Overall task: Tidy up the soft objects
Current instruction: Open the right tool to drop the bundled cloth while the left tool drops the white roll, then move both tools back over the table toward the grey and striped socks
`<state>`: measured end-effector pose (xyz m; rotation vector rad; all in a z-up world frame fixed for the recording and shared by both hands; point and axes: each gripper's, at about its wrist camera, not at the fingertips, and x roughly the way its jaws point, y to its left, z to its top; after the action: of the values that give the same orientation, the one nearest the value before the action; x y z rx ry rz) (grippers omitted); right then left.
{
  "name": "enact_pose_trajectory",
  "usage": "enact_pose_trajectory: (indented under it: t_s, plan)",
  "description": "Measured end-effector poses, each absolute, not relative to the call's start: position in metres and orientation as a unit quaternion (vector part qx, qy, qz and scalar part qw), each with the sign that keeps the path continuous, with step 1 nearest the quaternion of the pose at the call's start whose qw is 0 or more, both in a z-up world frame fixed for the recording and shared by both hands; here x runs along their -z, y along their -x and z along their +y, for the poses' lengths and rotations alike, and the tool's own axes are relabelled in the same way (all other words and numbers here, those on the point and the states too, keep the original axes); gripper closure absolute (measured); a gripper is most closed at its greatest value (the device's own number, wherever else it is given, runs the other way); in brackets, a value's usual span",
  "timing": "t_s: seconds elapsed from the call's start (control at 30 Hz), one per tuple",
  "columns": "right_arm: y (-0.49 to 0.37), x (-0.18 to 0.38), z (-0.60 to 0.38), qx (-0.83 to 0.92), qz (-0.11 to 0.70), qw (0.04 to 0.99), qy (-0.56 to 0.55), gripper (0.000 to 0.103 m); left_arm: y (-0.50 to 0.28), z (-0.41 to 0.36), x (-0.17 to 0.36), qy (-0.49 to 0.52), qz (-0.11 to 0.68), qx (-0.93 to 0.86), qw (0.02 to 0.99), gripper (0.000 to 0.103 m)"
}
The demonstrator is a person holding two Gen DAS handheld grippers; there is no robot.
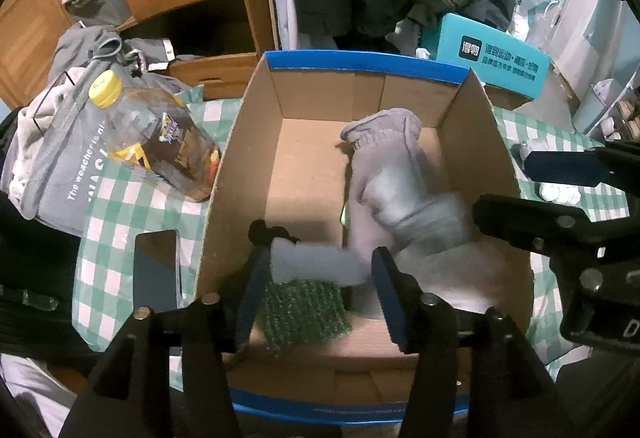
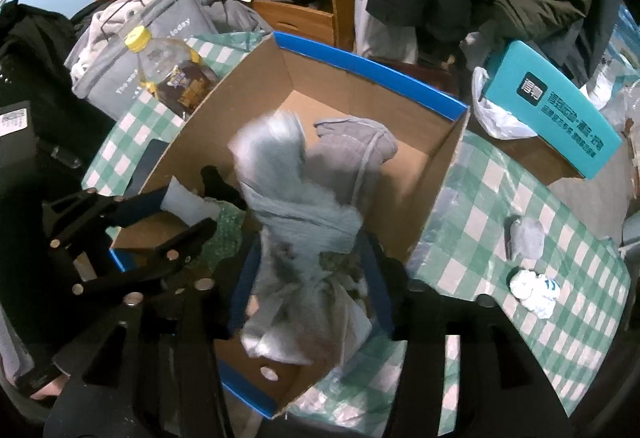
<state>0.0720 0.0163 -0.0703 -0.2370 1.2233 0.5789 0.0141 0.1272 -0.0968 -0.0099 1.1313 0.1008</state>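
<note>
We have the left gripper [image 1: 316, 270] low inside the cardboard box [image 1: 256, 142], its fingers spread wide around a small grey roll [image 1: 312, 262] lying over a green knitted piece [image 1: 304, 312], probably just set there. Our right gripper [image 2: 312, 278] hangs over the box's near end with its fingers closed on a pale grey cloth [image 2: 296, 206], blurred, held above a folded grey garment [image 2: 352, 150] so it can drop beside it. Farther out on the bench [image 2: 500, 198], a grey sock [image 2: 526, 238] and a white bundle [image 2: 534, 290] await packing.
</note>
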Motion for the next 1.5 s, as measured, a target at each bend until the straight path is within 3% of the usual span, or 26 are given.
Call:
enact_pose_trajectory:
  t_s: [0.13, 0.37, 1.5]
  plan:
    - [-0.073, 0.068, 0.01, -0.262, 0.564, 0.776, 0.104, 0.041, -0.013, 0.127, 0.095, 0.001, 0.533, -0.051, 0.844, 0.037]
    - [-0.072, 0.062, -0.006, -0.252, 0.561, 0.783, 0.095, 0.04, -0.013, 0.12, 0.088, -0.003, 0.526, -0.049, 0.849, 0.027]
    - [-0.054, 0.062, -0.12, -0.193, 0.553, 0.806, 0.085, 0.039, -0.024, 0.017, 0.071, -0.074, 0.518, 0.011, 0.852, 0.022]
